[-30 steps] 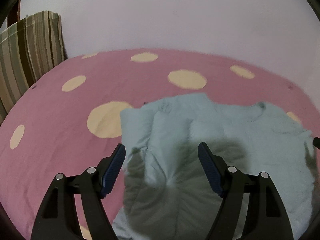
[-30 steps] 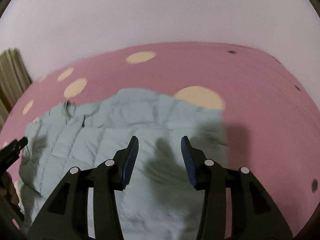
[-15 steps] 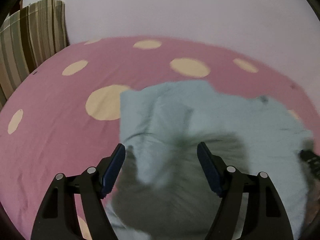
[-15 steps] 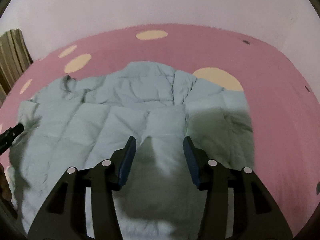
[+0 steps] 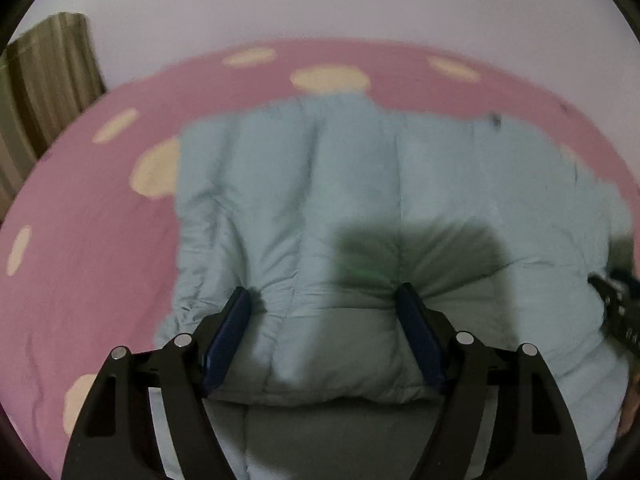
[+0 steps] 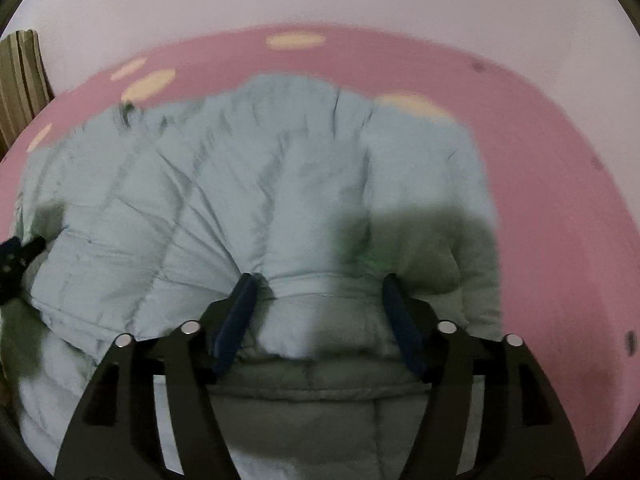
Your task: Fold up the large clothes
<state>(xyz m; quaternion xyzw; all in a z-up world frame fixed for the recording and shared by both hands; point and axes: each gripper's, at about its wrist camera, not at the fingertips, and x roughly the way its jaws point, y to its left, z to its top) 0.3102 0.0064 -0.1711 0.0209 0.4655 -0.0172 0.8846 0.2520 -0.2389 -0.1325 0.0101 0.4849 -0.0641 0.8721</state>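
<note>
A pale blue-green quilted jacket (image 5: 320, 180) lies spread on a pink bed sheet (image 5: 100, 240) with cream dots. My left gripper (image 5: 323, 292) is open wide. Its fingertips push down into the jacket near its left edge, and a puffy fold bulges between the jaws. My right gripper (image 6: 319, 280) is down on the right part of the jacket (image 6: 240, 180). Its jaws are opening, with a padded fold and a seam between them, and the pads do not clamp it. Each gripper shows at the edge of the other's view: the right gripper (image 5: 616, 308), the left gripper (image 6: 16, 256).
A striped cushion (image 5: 48, 80) stands at the far left against the pale wall (image 5: 320, 0). Pink sheet (image 6: 560, 200) lies bare to the right of the jacket and beyond it. Dark shadows of the grippers fall on the jacket.
Both grippers have sunk onto the jacket, which now fills much more of each view. The right jaws have spread wider. A fold of jacket now sits between each pair of fingers.
</note>
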